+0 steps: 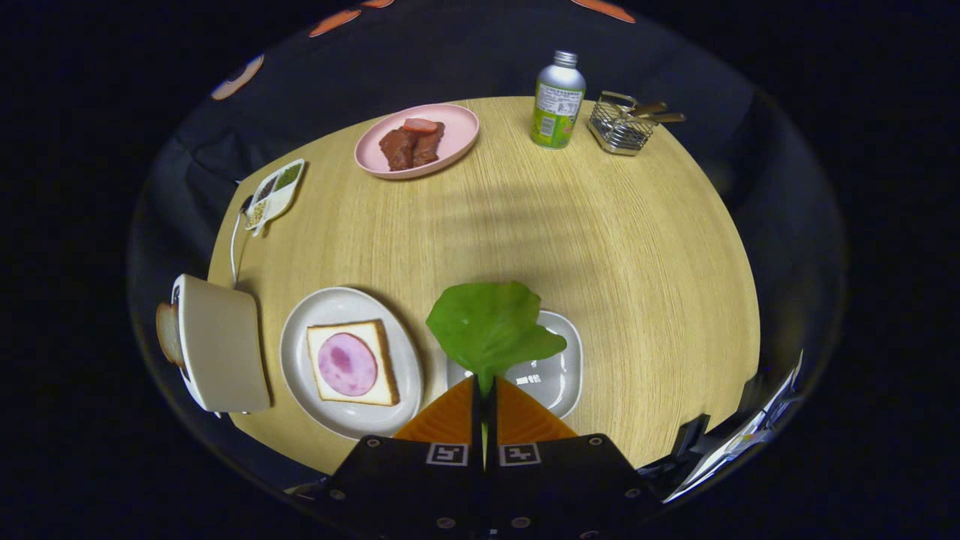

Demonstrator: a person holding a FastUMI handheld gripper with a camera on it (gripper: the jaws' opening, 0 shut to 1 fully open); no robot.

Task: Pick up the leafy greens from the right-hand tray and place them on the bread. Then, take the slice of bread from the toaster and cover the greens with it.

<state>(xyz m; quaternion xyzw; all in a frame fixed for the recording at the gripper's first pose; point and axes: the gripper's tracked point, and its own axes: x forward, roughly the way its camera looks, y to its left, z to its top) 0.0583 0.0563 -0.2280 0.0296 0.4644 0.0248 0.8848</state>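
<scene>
With the gripper (485,390) clenched on the stem of the broad green lettuce leaf (491,326), held above the small grey tray (559,375), the ham-topped square bread slice (351,363) lies just left of the leaf.

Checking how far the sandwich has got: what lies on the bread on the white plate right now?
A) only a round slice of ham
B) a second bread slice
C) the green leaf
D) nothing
A: the bread bears only pink ham; the gripper is shut on the leaf above the tray.
</scene>
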